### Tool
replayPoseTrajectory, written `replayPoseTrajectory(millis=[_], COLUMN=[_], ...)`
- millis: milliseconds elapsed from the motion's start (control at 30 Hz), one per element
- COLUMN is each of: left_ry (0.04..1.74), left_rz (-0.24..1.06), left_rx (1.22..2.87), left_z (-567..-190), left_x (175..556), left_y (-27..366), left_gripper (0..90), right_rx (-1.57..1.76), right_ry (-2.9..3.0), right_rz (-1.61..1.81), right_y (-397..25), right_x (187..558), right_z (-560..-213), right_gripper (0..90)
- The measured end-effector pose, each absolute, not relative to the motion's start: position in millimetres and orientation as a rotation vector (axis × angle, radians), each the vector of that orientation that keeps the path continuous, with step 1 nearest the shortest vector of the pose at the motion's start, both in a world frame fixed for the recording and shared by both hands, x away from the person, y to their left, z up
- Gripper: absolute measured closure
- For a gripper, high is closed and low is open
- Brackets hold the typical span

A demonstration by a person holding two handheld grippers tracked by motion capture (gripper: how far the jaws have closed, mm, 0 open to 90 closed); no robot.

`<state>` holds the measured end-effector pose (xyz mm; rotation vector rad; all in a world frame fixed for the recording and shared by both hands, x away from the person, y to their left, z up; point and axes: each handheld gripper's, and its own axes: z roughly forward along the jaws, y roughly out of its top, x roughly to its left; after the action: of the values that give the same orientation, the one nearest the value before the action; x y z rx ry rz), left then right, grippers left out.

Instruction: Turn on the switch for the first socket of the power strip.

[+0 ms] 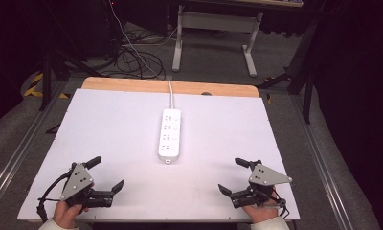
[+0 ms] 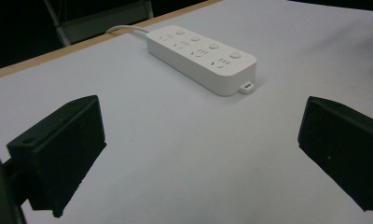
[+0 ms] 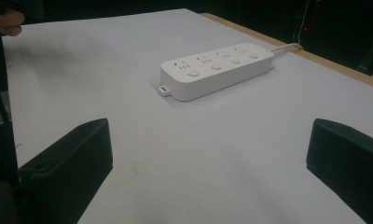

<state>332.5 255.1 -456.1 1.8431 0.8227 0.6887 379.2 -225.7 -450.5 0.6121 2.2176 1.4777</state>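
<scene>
A white power strip [image 1: 170, 135] lies lengthwise in the middle of the white table [image 1: 108, 120], its cable [image 1: 171, 93] running off the far edge. The strip [image 2: 203, 56] has several sockets and round buttons and nothing plugged in. My left gripper [image 1: 106, 173] rests at the near left corner, open and empty, its jaws spread wide. At the near right, my right gripper [image 1: 233, 175] is open too, with nothing between its jaws. Both point toward the strip [image 3: 217, 69] from a distance. In the left gripper view the gripper [image 2: 201, 154] frames bare table; the right gripper [image 3: 212, 163] does the same.
A wooden strip [image 1: 132, 85] borders the table's far edge. Beyond it stand a white desk frame [image 1: 213, 33] and loose cables [image 1: 132, 55] on the grey floor. Metal rails [image 1: 17, 148] run along both sides of the table.
</scene>
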Motion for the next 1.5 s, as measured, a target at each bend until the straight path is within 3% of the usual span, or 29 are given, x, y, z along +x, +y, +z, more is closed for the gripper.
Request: replayPoseTrajectory(millis=[1100,1500], left_ry=[0.829,0.823], left_rz=[0.712,0.717], left_rx=[1.838,1.839], left_z=[-454.4,-454.0], left_x=[330.4,329.2], left_y=[254.8,253.5], left_gripper=[1.4,1.3], right_rx=[0.595,0.610], right_ry=[2.294,2.333], right_rz=[1.457,1.447], right_y=[-216.0,-199.3], right_x=[383.3,403.0], right_z=[-446.8,-423.2], right_gripper=[2.1,3.5])
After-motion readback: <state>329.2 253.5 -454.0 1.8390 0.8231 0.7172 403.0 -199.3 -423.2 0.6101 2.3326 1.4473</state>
